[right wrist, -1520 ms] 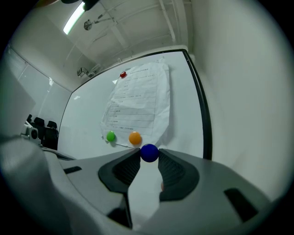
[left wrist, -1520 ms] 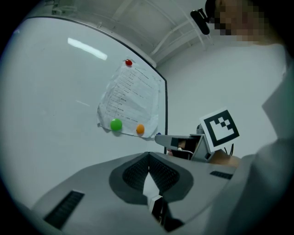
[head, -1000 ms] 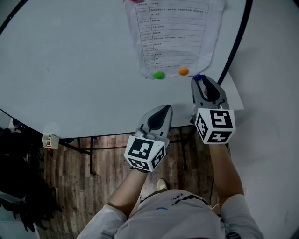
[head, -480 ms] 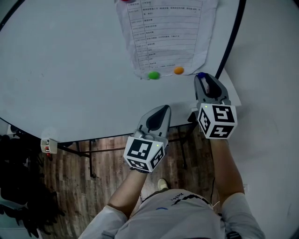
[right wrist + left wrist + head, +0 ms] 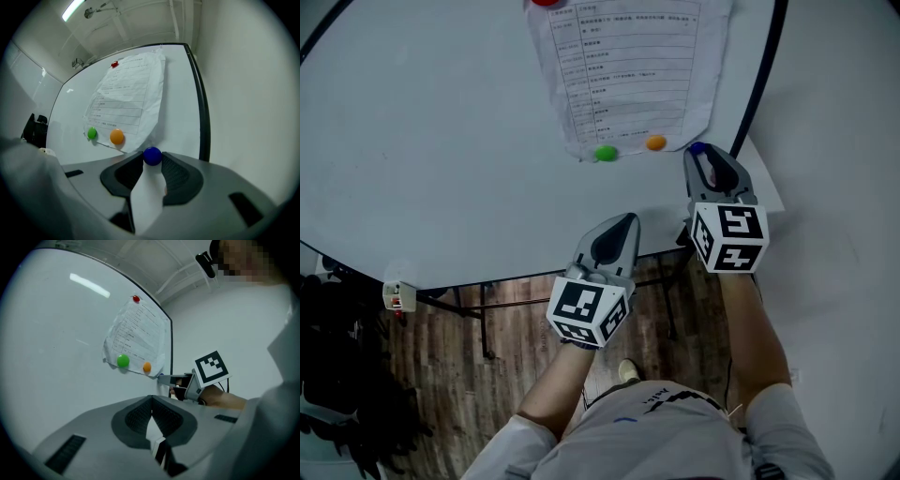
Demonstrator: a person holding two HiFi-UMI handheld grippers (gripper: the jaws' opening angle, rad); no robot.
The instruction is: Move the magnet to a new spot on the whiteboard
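Note:
A blue magnet (image 5: 152, 156) sits between the tips of my right gripper (image 5: 153, 162), which is shut on it. In the head view this blue magnet (image 5: 697, 148) is at the whiteboard (image 5: 441, 141), just right of the lower corner of a printed sheet (image 5: 628, 66). Whether it touches the board I cannot tell. A green magnet (image 5: 606, 153) and an orange magnet (image 5: 655, 142) pin the sheet's lower edge, and a red magnet (image 5: 546, 3) pins its top. My left gripper (image 5: 622, 221) hangs back below the board's lower edge, shut with nothing in it.
The board's black frame (image 5: 764, 84) runs close to the right of the blue magnet, with a pale wall (image 5: 844, 141) beyond it. A small white holder (image 5: 398, 295) hangs at the board's lower left edge. Stand legs and wooden floor (image 5: 487, 337) show below.
The right gripper with the blue magnet has drifted slightly to the right, away from the orange magnet. The left gripper has kept still.

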